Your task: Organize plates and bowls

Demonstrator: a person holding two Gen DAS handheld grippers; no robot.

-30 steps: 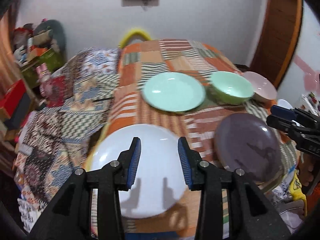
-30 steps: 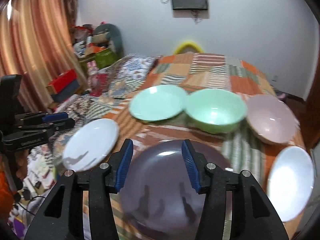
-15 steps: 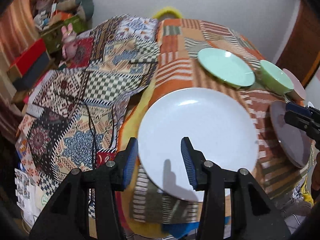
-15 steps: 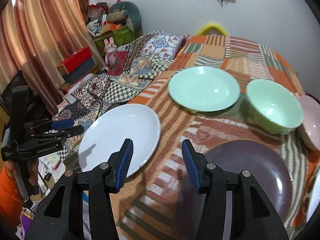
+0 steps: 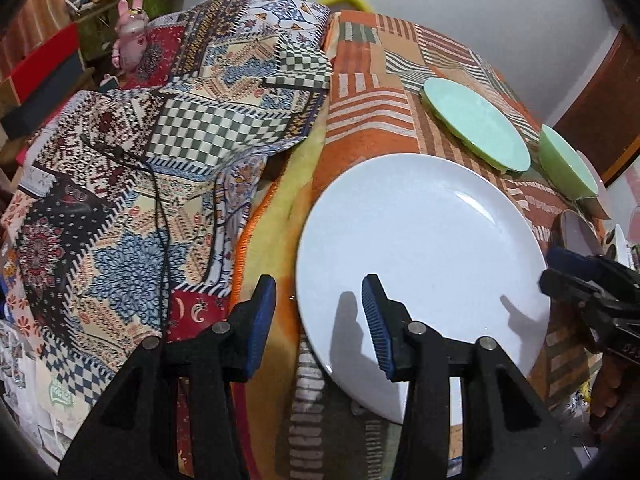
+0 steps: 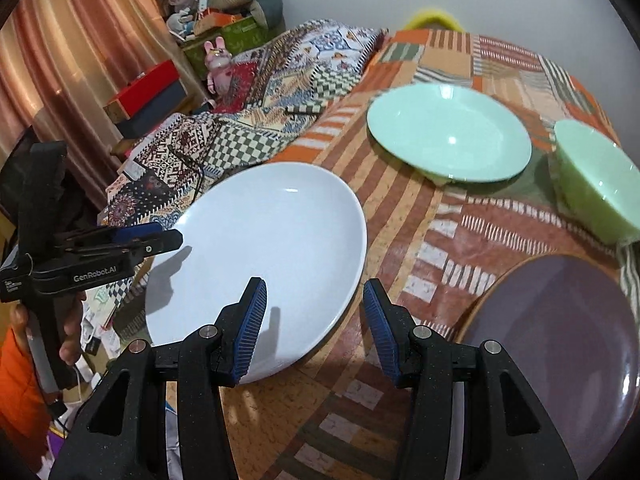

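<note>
Closest in, the left gripper (image 5: 318,322) hangs over the near-left rim of the white plate (image 5: 424,256), its blue-padded fingers (image 5: 374,320) partly apart with nothing between them; one finger sits above the plate's surface, the other above the orange and yellow cloth beside it. The right gripper (image 6: 312,322) hovers at the plate's opposite near edge, fingers (image 6: 250,324) likewise partly apart and empty, one over the white plate (image 6: 260,248), the other over the striped cover. Neither pad presses on anything that I can see.

The white plate lies flat near the front edge of the patchwork-covered desk (image 6: 420,240). Just to its right, close to the right gripper, sits a dark purple plate (image 6: 560,340). In the right wrist view the left gripper shows side-on at the left edge, held in a hand (image 6: 70,332) with an orange sleeve below it.

Further back, a mint green plate (image 6: 448,132) rests flat on the cover, and a mint green bowl (image 6: 600,188) stands just beside it on the right. To the left, a checked and floral quilt (image 5: 168,148) lies rumpled, a black cable (image 5: 160,208) running across it. Farthest off, a pink rabbit toy (image 6: 218,64) stands by stacked boxes and a curtain (image 6: 72,60).
</note>
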